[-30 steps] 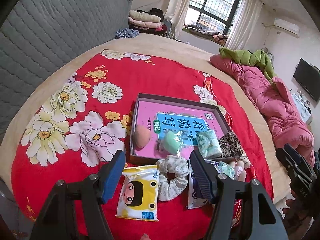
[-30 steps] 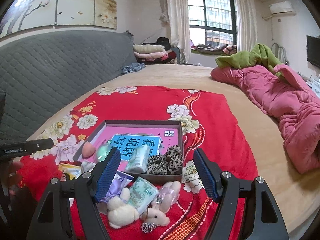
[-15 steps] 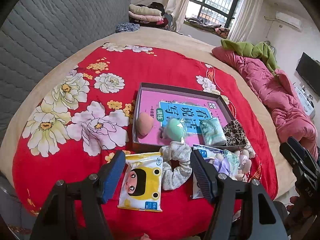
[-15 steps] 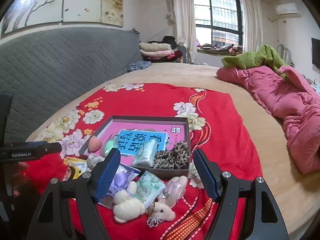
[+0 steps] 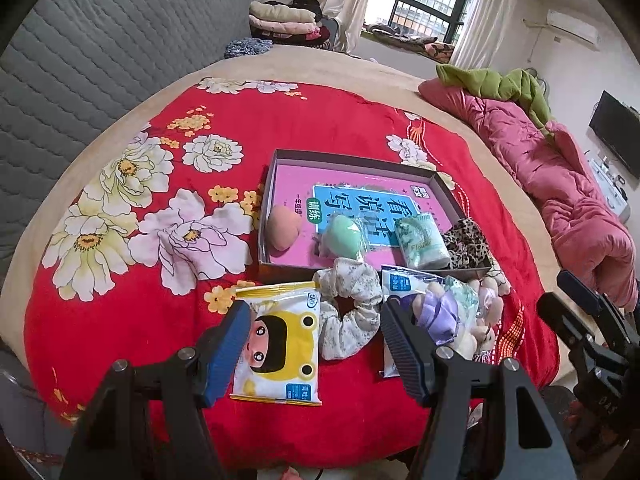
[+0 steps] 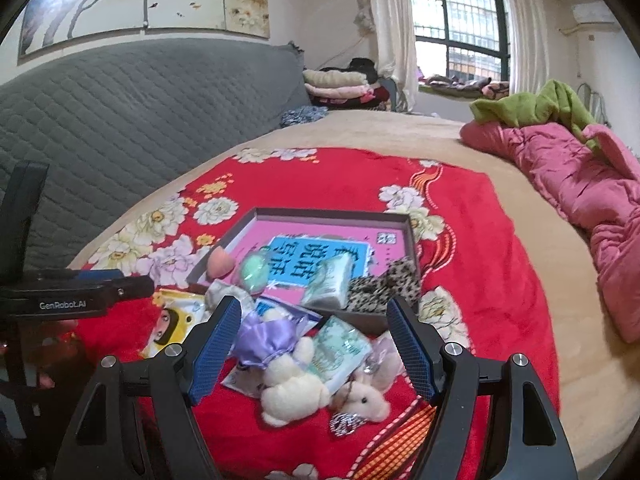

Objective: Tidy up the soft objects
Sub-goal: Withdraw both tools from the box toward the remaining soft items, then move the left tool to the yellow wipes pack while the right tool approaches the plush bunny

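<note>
A shallow grey box (image 5: 280,160) (image 6: 332,213) with a pink bottom lies on the red flowered blanket. It holds a peach sponge (image 5: 282,227), a green sponge (image 5: 344,236), a green tissue pack (image 5: 420,242) and a leopard scrunchie (image 5: 468,244). In front of it lie a yellow cartoon wipes pack (image 5: 280,344), a floral scrunchie (image 5: 348,316), a purple-dressed plush (image 6: 268,340), a white plush (image 6: 296,390) and another tissue pack (image 6: 340,348). My left gripper (image 5: 312,346) hangs open over the wipes pack and scrunchie. My right gripper (image 6: 312,344) hangs open above the plush pile, holding nothing.
A grey quilted headboard (image 5: 80,60) borders the bed on the left. A crumpled pink duvet (image 5: 560,184) with a green cloth (image 5: 496,80) lies at the right. Folded clothes (image 6: 340,84) are stacked by the window. Bare red blanket (image 5: 300,120) lies beyond the box.
Both views have drawn slightly closer to the box and the loose items. The right gripper has dipped toward the plush pile. Both jaws stay open and nothing on the blanket has moved.
</note>
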The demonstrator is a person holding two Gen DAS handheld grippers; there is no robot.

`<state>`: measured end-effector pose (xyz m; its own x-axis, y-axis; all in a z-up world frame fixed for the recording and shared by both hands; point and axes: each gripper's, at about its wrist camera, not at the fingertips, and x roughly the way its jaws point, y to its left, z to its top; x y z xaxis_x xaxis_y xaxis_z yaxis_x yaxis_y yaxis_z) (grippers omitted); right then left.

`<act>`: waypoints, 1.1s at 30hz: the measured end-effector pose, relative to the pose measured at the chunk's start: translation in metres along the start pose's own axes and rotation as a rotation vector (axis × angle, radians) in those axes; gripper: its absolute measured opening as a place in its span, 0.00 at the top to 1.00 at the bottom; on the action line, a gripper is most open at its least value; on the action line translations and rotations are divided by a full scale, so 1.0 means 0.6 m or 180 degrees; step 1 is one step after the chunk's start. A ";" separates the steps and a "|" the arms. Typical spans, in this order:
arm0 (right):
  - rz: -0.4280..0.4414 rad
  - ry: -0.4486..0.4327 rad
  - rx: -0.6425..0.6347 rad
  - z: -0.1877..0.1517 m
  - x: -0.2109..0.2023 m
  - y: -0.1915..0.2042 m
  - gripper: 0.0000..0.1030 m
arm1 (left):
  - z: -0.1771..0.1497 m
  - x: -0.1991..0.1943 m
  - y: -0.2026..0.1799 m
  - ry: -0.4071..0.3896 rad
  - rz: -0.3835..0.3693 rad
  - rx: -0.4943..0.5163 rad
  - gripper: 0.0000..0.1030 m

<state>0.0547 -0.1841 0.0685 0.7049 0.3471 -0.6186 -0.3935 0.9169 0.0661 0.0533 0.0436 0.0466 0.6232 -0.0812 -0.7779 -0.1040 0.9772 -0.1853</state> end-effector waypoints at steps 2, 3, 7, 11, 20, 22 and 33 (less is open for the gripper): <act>0.0026 0.0029 -0.0010 -0.004 0.003 0.004 0.26 | -0.003 0.001 -0.002 0.0011 -0.0002 0.0006 0.35; 0.0033 0.0046 -0.0019 -0.007 0.004 0.006 0.26 | -0.005 0.002 -0.003 0.0023 -0.0004 0.0013 0.35; 0.0060 0.0101 -0.0057 -0.013 0.010 0.013 0.26 | -0.009 0.008 -0.002 0.0076 0.0003 0.0011 0.35; 0.0086 0.0166 -0.0076 -0.020 0.018 0.017 0.26 | -0.016 0.019 0.003 0.0160 0.0017 0.0010 0.35; 0.0110 0.0318 -0.0141 -0.039 0.039 0.024 0.26 | -0.048 0.060 0.012 0.0421 0.0060 0.0010 0.35; 0.0113 0.0335 -0.0154 -0.042 0.043 0.025 0.26 | -0.054 0.070 0.014 0.0473 0.0101 0.0029 0.35; 0.0102 0.0448 -0.0201 -0.059 0.068 0.024 0.26 | -0.072 0.112 0.028 0.0654 0.0188 0.0032 0.35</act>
<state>0.0567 -0.1637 0.0167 0.6034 0.3408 -0.7209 -0.4539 0.8901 0.0408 0.0596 0.0462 -0.0347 0.4450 -0.0610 -0.8934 -0.1273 0.9832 -0.1305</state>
